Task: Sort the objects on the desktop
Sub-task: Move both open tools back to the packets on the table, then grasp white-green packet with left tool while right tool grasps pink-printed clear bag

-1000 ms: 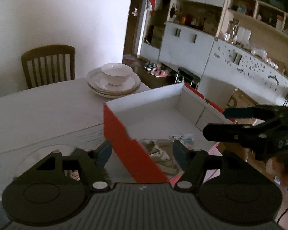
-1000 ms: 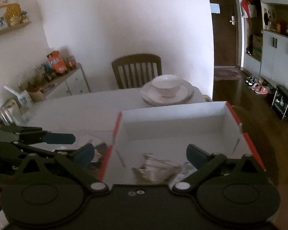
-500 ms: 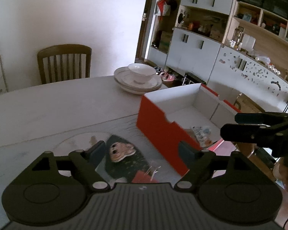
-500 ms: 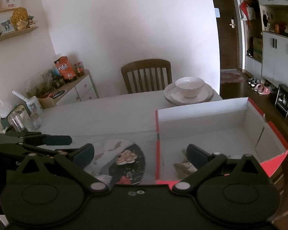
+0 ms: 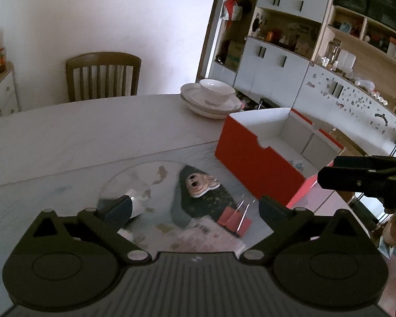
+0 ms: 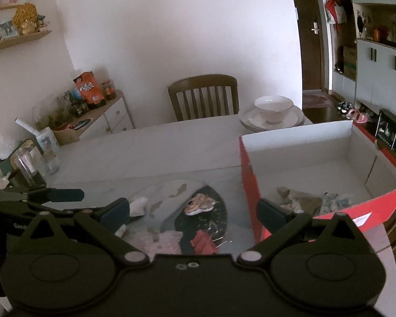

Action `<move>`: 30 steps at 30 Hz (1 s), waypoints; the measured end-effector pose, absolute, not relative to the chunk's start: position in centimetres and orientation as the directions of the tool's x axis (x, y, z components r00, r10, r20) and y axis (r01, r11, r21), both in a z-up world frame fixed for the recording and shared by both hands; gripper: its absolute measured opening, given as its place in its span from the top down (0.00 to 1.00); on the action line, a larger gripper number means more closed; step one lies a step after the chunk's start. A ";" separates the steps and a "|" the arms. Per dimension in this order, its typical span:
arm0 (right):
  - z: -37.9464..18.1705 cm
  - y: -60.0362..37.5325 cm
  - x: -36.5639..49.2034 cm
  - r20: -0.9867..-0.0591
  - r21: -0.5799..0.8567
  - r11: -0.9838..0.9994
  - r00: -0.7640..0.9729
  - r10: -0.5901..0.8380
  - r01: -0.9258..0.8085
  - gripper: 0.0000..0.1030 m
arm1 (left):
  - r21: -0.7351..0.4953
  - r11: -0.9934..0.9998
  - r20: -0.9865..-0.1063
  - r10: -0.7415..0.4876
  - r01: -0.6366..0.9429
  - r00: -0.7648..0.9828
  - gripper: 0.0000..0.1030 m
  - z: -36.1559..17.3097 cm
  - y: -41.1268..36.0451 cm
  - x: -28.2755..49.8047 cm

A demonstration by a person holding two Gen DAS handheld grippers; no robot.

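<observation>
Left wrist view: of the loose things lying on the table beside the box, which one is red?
The red binder clip, with its two wire handles folded out, lying at the lower edge of the dark fan-shaped card with a cartoon face. The printed paper below it is pale pink.

The box (image 6: 250, 185) was red outside and white inside. Just beside the box lay a dark speckled fan (image 5: 203, 200) and a red binder clip (image 5: 233, 220).

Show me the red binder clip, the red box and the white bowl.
Red binder clip (image 5: 233, 219), left wrist view, on its red body.
Red box (image 5: 250, 155), left wrist view, on its red side wall.
White bowl (image 6: 273, 105), right wrist view, on its inner wall.
</observation>
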State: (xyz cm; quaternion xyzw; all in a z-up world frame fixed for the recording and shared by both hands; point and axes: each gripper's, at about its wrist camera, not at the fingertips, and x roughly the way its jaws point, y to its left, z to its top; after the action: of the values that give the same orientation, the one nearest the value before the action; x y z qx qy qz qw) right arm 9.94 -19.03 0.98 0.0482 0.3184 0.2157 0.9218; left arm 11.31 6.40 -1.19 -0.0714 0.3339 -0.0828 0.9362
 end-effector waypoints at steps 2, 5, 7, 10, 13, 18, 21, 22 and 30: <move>0.8 -18.5 9.6 -0.571 0.224 0.903 0.702 0.426 -0.366 0.00 | -0.190 0.976 -0.615 -0.201 0.104 0.763 0.01 -1.4 7.1 10.8; 0.6 -17.6 9.3 -0.579 0.222 0.905 0.697 0.422 -0.364 0.00 | -0.190 0.977 -0.614 -0.195 0.097 0.764 0.01 -1.7 7.9 10.1; 0.4 -17.1 9.0 -0.583 0.220 0.904 0.694 0.423 -0.366 0.00 | -0.193 0.977 -0.616 -0.192 0.090 0.764 0.01 -2.0 8.5 9.6; 0.1 -16.2 8.7 -0.592 0.212 0.905 0.688 0.419 -0.368 0.00 | -0.193 0.978 -0.620 -0.182 0.076 0.763 0.01 -2.4 9.6 9.1; -0.3 -15.4 8.5 -0.600 0.206 0.907 0.684 0.415 -0.368 0.00 | -0.183 0.981 -0.625 -0.167 0.066 0.763 0.01 -2.9 10.6 8.7; -1.5 -14.1 8.7 -0.620 0.196 0.909 0.672 0.405 -0.367 0.00 | -0.161 0.986 -0.651 -0.141 0.045 0.746 0.01 -4.4 12.0 8.5; -2.4 -13.4 9.0 -0.637 0.185 0.910 0.659 0.399 -0.372 0.00 | -0.147 0.989 -0.672 -0.117 0.023 0.732 0.01 -5.4 12.8 8.7; -2.8 -13.2 9.1 -0.642 0.180 0.910 0.656 0.396 -0.373 0.00 | -0.142 0.990 -0.676 -0.111 0.019 0.728 0.01 -5.7 13.0 8.8; -5.9 -11.2 10.4 -0.688 0.159 0.906 0.614 0.386 -0.392 0.00 | -0.137 0.991 -0.727 -0.100 -0.001 0.679 0.01 -8.5 14.2 10.5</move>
State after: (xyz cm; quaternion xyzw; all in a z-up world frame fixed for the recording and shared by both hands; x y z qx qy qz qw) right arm 10.42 -11.24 -5.92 -0.0038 0.3821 0.2167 0.8983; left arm 10.46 14.20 -8.48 -0.0633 0.3995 -0.0270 0.9141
